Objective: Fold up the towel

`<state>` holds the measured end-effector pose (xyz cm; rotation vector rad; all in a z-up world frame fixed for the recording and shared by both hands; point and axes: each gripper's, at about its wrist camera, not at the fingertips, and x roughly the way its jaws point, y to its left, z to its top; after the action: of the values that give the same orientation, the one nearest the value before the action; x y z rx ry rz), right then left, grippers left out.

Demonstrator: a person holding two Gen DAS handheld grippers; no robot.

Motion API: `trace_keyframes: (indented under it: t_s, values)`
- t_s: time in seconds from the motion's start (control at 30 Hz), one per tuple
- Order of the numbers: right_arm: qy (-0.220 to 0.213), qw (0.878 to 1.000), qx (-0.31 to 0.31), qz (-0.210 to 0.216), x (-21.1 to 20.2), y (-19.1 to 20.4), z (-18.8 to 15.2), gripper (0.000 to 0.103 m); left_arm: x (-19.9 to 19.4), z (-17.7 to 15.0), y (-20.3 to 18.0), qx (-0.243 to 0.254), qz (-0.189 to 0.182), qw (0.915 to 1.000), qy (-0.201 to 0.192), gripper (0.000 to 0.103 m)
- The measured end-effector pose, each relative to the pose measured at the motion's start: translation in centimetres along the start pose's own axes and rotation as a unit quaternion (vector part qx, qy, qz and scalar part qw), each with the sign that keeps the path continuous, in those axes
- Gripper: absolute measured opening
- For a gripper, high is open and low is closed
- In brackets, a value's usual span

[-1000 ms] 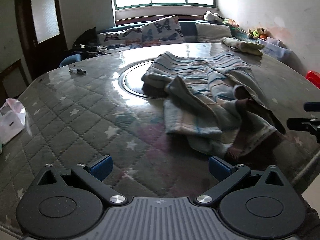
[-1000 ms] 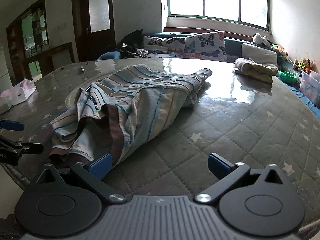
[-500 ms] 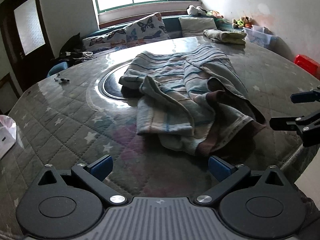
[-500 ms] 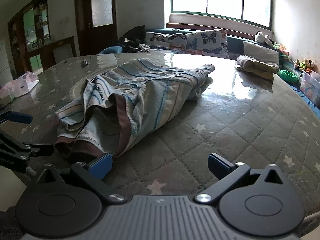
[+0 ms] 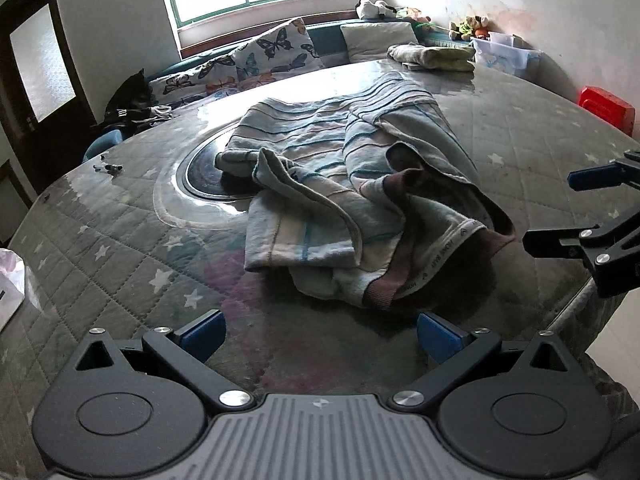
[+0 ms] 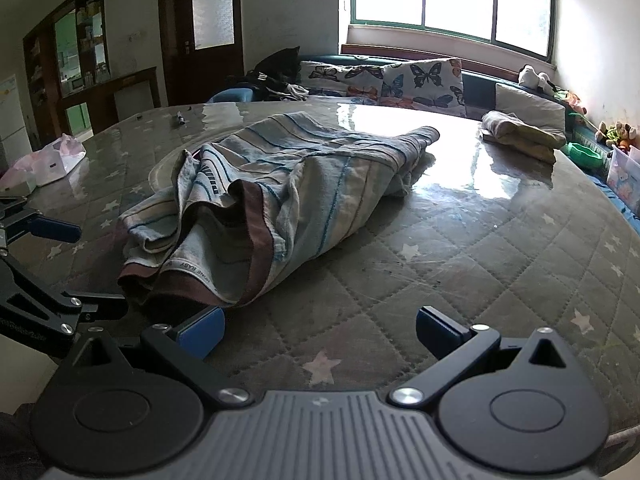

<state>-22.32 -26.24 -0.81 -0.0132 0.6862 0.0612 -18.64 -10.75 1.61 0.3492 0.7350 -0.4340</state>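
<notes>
I have brought both tools closer to the striped towel (image 5: 340,200) over the last second; it now fills more of each view, and its brown-bordered near end lies just ahead of me. It sits crumpled in a loose heap on the round bench (image 5: 120,248), partly over the inset turntable ring (image 5: 200,176) at the middle, with one flap turned back on itself and the hem bunched up. My left fingers (image 5: 320,330) are spread wide with nothing between them, hovering above the quilted cover short of the towel's near edge. My right fingers (image 6: 318,330) are likewise released and empty, the left-hand pad almost at the brown hem (image 6: 256,240) but, as far as I can tell, not touching it. Nothing is folded yet. I judge the approach is nearly over and the next need is to find two corners of that near hem, pinch one in each tool and draw the cloth flat first.
</notes>
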Motion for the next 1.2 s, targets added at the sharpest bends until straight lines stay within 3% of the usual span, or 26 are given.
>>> trace_keyframes:
  t_s: [1.2]
  values:
    - [0.006,0.999,-0.043,0.028,1.4,1.5,1.4,0.102,1.2,1.4,-0.3,0.017,-0.017,0.9997,0.009,0.103]
